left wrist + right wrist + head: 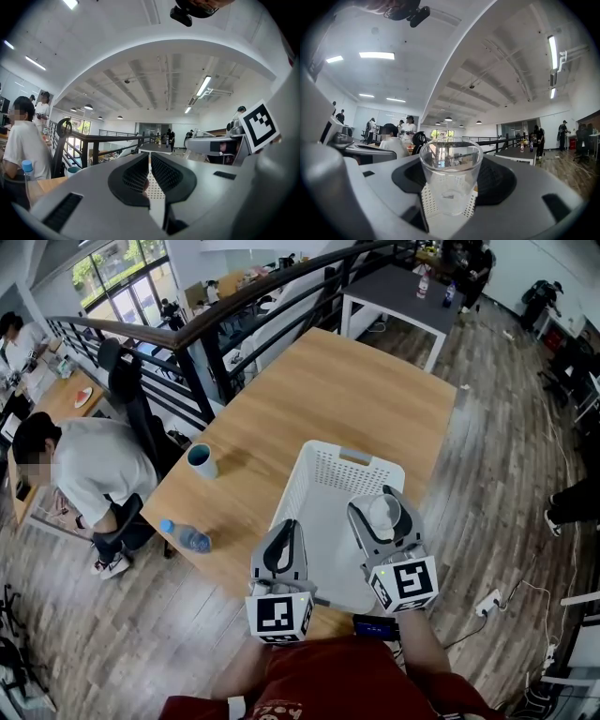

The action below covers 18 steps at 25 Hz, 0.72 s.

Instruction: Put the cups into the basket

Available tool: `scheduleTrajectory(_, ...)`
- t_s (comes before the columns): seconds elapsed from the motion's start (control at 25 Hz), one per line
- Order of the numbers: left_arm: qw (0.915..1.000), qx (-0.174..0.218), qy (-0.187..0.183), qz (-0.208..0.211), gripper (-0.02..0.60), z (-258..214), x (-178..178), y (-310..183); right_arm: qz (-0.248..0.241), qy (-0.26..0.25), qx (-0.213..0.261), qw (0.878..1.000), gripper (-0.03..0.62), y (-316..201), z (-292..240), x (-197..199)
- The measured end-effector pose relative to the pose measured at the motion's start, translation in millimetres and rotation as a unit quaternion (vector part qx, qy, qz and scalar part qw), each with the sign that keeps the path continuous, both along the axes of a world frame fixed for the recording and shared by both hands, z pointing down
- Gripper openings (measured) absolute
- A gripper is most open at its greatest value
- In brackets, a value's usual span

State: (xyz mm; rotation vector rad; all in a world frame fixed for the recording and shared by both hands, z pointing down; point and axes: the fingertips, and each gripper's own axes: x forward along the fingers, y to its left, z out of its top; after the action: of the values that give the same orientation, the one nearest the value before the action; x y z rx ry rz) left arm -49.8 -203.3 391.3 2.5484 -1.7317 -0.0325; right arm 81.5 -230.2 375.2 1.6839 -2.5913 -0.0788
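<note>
A white perforated basket (323, 486) stands on the wooden table (356, 390) right in front of me. My right gripper (383, 509) is shut on a clear glass cup (382, 516) and holds it upright over the basket's near right part. In the right gripper view the cup (450, 159) stands between the dark pads (499, 180), with basket mesh (427, 199) below. My left gripper (284, 543) hangs at the basket's near left edge, jaws together and empty (149, 177). A teal cup (201, 460) stands on the table left of the basket.
A water bottle (185, 536) lies near the table's left front edge. A person in a white shirt (89, 470) sits on a chair just left of the table. A dark railing (234, 310) runs behind, and another table (403, 296) stands farther back.
</note>
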Motion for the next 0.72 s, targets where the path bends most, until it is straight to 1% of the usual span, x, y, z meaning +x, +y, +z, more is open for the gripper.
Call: scheduleTrajectory(0.72,1.0000,0.000,0.006,-0.005,0.021,2,-2,2,0.002,0.008,-0.037,0.999,0.282,-27,32,-10)
